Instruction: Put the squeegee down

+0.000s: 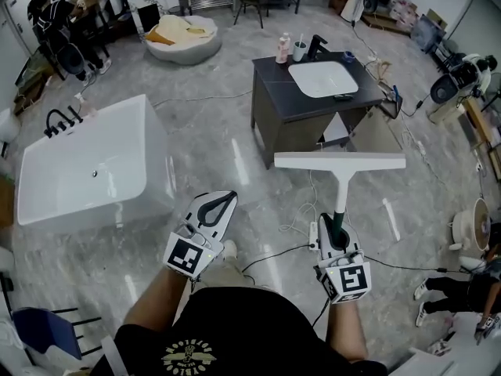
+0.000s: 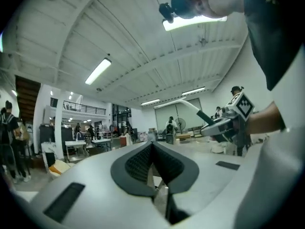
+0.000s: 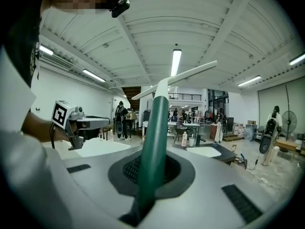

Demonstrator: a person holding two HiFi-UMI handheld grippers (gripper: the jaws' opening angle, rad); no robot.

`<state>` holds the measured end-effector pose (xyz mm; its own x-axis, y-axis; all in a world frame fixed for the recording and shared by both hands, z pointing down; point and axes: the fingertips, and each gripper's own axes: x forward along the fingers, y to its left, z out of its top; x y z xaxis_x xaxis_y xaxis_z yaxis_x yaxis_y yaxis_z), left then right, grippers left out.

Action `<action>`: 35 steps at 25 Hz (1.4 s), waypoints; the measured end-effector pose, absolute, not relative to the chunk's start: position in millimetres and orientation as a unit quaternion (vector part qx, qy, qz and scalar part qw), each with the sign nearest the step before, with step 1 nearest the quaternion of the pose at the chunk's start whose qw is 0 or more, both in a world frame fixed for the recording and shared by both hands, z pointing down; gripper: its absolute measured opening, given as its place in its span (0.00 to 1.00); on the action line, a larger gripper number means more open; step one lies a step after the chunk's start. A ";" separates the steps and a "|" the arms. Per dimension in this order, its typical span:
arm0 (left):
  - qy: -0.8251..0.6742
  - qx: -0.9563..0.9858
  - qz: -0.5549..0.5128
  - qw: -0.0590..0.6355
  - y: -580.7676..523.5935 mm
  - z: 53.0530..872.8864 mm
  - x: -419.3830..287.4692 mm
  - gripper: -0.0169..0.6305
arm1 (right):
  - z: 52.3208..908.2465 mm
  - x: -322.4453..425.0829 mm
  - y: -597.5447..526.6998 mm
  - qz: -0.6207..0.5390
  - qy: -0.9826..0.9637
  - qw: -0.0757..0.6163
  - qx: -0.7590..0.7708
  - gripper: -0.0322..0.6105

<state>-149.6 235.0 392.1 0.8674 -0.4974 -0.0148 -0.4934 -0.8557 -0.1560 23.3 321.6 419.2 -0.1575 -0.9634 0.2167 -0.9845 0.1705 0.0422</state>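
Observation:
The squeegee has a long white blade [image 1: 339, 160] and a dark green handle [image 1: 340, 206]. It is held out level in front of me, above the marble floor. My right gripper [image 1: 337, 229] is shut on the handle, and in the right gripper view the green handle [image 3: 156, 137] runs up from between the jaws of the right gripper [image 3: 151, 173] to the white blade [image 3: 183, 75]. My left gripper [image 1: 227, 202] is beside it to the left, shut with nothing between its pads [image 2: 143, 163]. From the left gripper view the squeegee [image 2: 183, 104] shows off to the right.
A white bathtub [image 1: 86, 171] stands on the left. A dark vanity [image 1: 270, 100] with a white sink [image 1: 322, 78] and bottles is ahead of the blade. A round white tub [image 1: 184, 37] sits far back. Cables and a power strip [image 1: 313, 237] lie on the floor below my grippers.

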 end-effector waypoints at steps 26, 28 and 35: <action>0.281 -0.946 -0.015 0.163 30.6 383.5 -160.4 0.06 | 410.2 15.3 156.6 0.087 -0.719 0.113 0.680 0.09; 0.287 -0.944 -0.010 0.162 23.7 383.5 -158.7 0.06 | 411.6 19.2 152.8 0.089 -0.716 0.110 0.684 0.09; 0.297 -0.938 -0.005 0.181 12.9 381.9 -153.9 0.06 | 422.8 29.3 138.4 0.098 -0.720 0.103 0.679 0.09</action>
<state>-153.9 12.9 381.9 0.8234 -0.5589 -0.0980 -0.5553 -0.7582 -0.3417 29.3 138.4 422.8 -0.0571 -0.9577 0.2819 -0.9982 0.0593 -0.0008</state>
